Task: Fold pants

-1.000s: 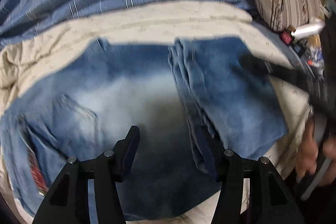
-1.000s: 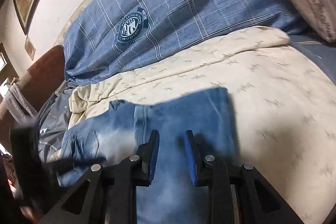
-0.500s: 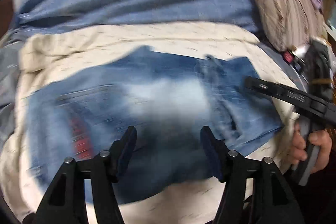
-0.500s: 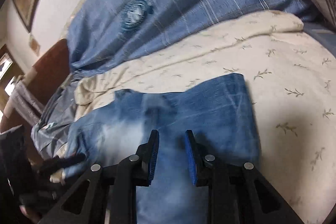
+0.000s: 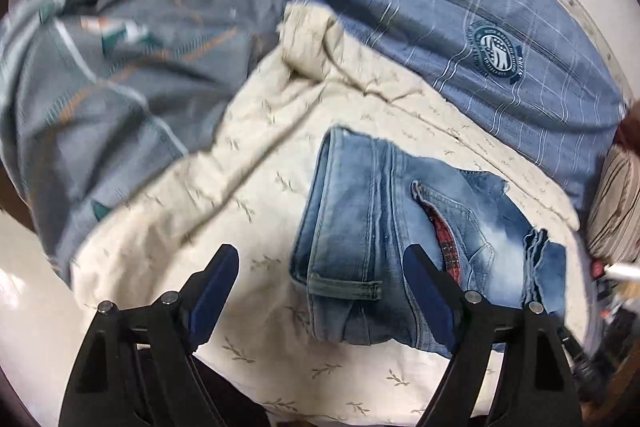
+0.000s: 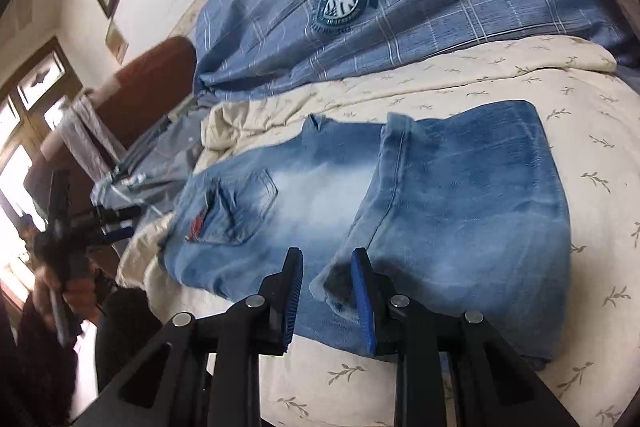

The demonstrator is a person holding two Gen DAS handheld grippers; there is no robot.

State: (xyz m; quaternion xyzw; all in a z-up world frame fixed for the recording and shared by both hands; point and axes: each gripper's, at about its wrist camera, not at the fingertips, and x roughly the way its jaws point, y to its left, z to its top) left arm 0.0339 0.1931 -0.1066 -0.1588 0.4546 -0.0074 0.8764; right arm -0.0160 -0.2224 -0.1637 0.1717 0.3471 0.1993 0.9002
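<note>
Faded blue jeans (image 6: 320,203) lie on a cream leaf-print cover (image 6: 460,75), the leg end folded over onto the seat at the right (image 6: 472,203). My right gripper (image 6: 326,289) hovers open and empty, a narrow gap between its blue pads, over the near edge of the fold. In the left wrist view the jeans (image 5: 380,227) show their waistband end, with a back pocket lined in red. My left gripper (image 5: 320,291) is wide open and empty, held off the waistband end; it also shows in the right wrist view (image 6: 116,223) at the left.
A blue plaid duvet with a round crest (image 6: 348,7) lies behind the jeans. A grey patterned sheet (image 5: 112,67) is bunched at the left. A striped pillow (image 5: 616,203) and small items lie at the right. A brown headboard (image 6: 152,83) stands at the left.
My left gripper has swung left and back from over the jeans to their waistband end. My right gripper has drawn back slightly toward the near edge of the fold.
</note>
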